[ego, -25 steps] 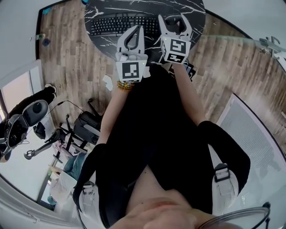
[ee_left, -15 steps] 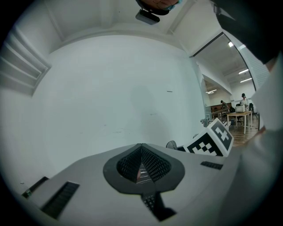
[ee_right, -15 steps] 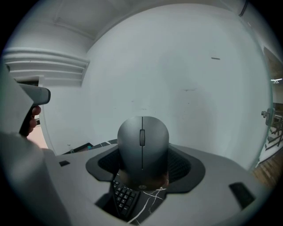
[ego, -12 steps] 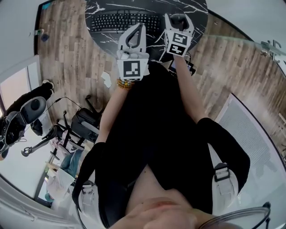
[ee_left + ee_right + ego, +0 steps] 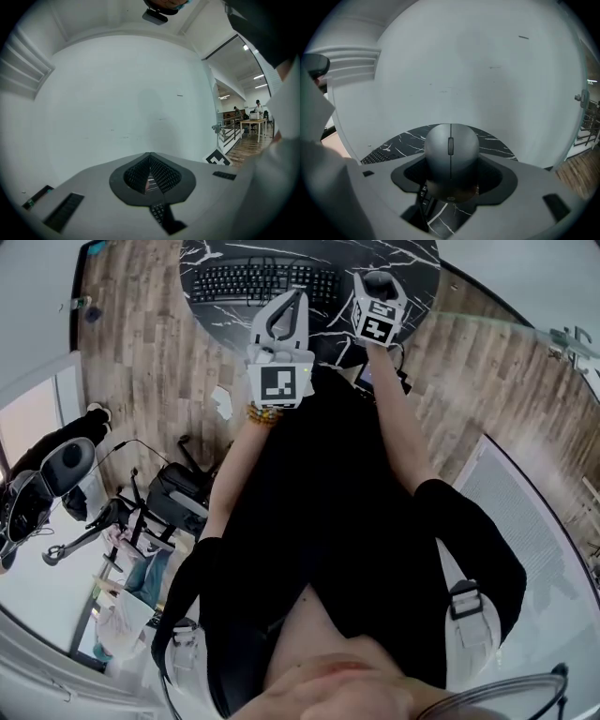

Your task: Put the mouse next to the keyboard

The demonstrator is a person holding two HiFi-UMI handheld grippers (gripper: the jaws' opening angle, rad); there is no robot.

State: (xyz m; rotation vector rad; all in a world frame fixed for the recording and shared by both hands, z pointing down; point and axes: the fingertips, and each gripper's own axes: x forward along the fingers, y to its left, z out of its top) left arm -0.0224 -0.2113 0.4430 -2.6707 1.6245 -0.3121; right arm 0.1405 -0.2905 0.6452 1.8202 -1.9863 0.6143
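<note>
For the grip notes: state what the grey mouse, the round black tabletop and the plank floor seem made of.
Grey mouse: likely moulded plastic, matte, with a soft even sheen and a seam line. Round black tabletop: marble or marble-look laminate, white veins; cannot tell which. Plank floor: wood or wood-look, grain and board joints visible.

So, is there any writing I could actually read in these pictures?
No text can be read.
On the mouse: a small logo near its rear edge, too blurred to read.
On the keyboard: key legends, too small.
On the cubes: black-and-white square patterns, not words.
</note>
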